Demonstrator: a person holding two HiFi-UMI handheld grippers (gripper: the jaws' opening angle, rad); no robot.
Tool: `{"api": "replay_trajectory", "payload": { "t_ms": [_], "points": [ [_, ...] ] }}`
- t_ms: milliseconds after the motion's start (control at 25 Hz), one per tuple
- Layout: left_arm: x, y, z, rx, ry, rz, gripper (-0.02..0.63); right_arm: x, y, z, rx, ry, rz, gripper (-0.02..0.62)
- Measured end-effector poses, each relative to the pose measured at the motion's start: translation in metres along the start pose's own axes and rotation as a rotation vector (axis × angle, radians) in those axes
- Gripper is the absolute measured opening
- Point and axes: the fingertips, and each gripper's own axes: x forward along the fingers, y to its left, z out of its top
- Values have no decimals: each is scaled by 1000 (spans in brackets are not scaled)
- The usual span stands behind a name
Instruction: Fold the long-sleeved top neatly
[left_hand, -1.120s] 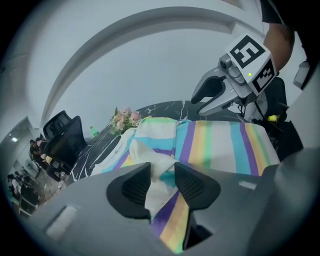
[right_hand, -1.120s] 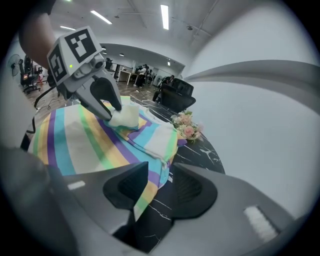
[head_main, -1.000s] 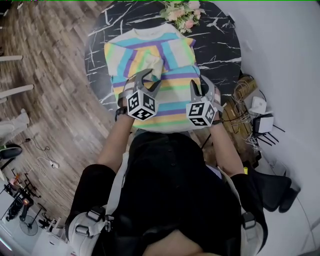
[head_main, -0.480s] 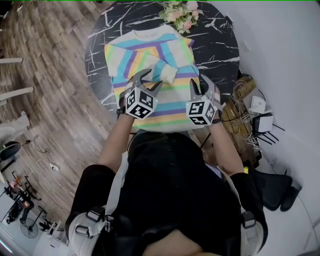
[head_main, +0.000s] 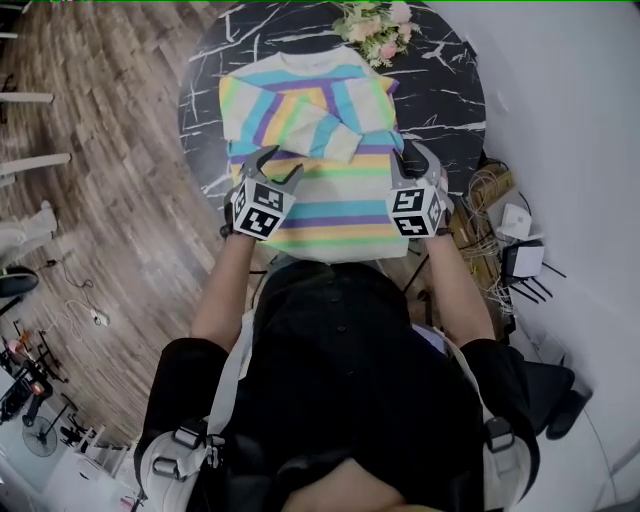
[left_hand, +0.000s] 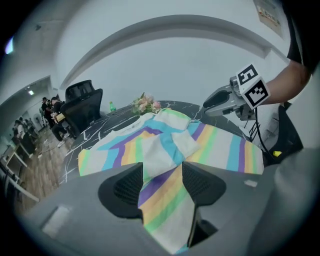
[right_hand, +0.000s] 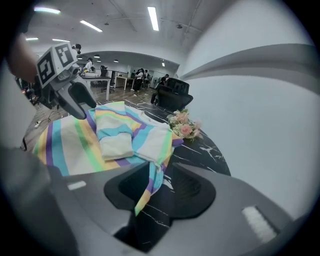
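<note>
The pastel-striped long-sleeved top lies flat on the round black marble table, with both sleeves folded across the chest. My left gripper hovers over the top's left side. Its jaws have just been opening and stand open, and striped cloth shows between them. My right gripper is at the top's right edge. Its jaws have just closed a little further and are shut on a raised fold of that edge. Each gripper view also shows the other gripper.
A small bunch of pink flowers lies at the table's far edge, just beyond the collar. Cables and a white router sit on the floor to the right. Wooden floor lies to the left. A black office chair stands behind the table.
My left gripper has let go of the sleeve cuff, which now lies across the chest. It has moved left and back to the top's left side. The right gripper has stayed put.
</note>
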Motion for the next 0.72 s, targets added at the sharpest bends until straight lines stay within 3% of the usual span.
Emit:
{"api": "replay_trajectory", "payload": {
  "t_ms": [320, 720],
  "points": [
    [-14, -22, -17, -104, 23, 35, 235, 49, -69, 30, 212, -34, 71, 104],
    [27, -95, 9, -137, 29, -97, 222, 116, -79, 40, 19, 17, 298, 111]
  ]
}}
